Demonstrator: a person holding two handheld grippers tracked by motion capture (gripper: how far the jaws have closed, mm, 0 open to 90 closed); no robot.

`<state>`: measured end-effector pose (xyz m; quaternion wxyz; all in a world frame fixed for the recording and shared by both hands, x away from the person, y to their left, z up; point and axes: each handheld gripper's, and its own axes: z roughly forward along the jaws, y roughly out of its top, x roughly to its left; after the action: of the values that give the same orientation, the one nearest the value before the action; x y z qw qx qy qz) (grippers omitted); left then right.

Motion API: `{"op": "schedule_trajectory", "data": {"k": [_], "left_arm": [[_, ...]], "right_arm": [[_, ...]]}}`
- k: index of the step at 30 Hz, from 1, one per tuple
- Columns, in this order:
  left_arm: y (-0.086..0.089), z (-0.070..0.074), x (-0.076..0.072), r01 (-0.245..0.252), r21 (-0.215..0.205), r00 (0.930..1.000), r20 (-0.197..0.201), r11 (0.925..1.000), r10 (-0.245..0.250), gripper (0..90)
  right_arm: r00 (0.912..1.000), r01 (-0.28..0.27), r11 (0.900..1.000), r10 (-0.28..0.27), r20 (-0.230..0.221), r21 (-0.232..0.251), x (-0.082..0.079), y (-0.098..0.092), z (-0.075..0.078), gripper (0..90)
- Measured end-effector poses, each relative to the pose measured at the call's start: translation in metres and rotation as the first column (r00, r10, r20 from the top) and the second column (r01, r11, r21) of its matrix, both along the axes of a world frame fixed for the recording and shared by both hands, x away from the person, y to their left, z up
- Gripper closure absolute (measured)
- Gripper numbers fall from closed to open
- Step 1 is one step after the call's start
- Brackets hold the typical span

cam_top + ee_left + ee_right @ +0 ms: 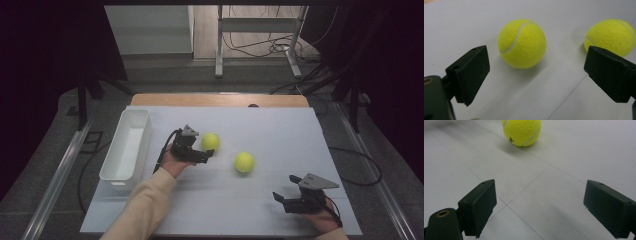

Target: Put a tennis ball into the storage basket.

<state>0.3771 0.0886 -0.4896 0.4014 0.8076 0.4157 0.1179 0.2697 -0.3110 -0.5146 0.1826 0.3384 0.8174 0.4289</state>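
While the left gripper [209,155] stood with its jaws wide apart and nothing between the pads, the nearer tennis ball [210,141] lay just beyond its tips, near the middle of the surface [280,130], apparently untouched. In the left gripper view that ball [522,43] sat ahead of the gap and closer to the left jaw than to the right, so the chief risk, as I judged it, was an off-centre close: one pad would meet the felt first and nudge the ball away, and a round ball on a smooth, flat board would roll freely. It could have rolled toward the second tennis ball [244,162], which lay well apart toward the right edge and showed partly behind the right jaw in the left gripper view [610,36]. A knock between the two might have sent either one toward an edge. Closing too high on the curve could also have squeezed the ball out downward or forward. The white bin [126,150] stood empty along the left edge, seemingly the likely destination; a loose hold might have dropped the ball short of its rim. The right gripper [281,201] rested near the front right corner, jaws likewise spread on nothing, with the second ball [522,132] well ahead of it, too far to block a stray roll quickly.
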Motion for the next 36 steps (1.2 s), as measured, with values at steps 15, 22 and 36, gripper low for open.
{"op": "schedule_trajectory", "data": {"k": [15, 22, 36], "left_arm": [[-0.012, -0.007, 0.025, -0.011, 0.015, 0.9993, -0.035, 0.9998, 0.012, 5.4], [-0.017, -0.011, 0.035, -0.018, 0.028, 0.9986, -0.048, 0.9995, 0.019, 5.0], [-0.024, -0.030, 0.050, -0.014, 0.037, 0.9943, -0.105, 0.9992, 0.018, 9.1]], "right_arm": [[1.0000, 0.005, 1.000, -0.005, -0.001, -0.003, 0.001, 0.000, -0.001, 11.6], [1.0000, 0.007, 1.000, -0.007, -0.003, -0.005, 0.001, 0.000, -0.001, 11.6], [1.0000, 0.001, 1.000, -0.001, -0.005, 0.000, 0.001, -0.001, -0.001, 11.6]]}}
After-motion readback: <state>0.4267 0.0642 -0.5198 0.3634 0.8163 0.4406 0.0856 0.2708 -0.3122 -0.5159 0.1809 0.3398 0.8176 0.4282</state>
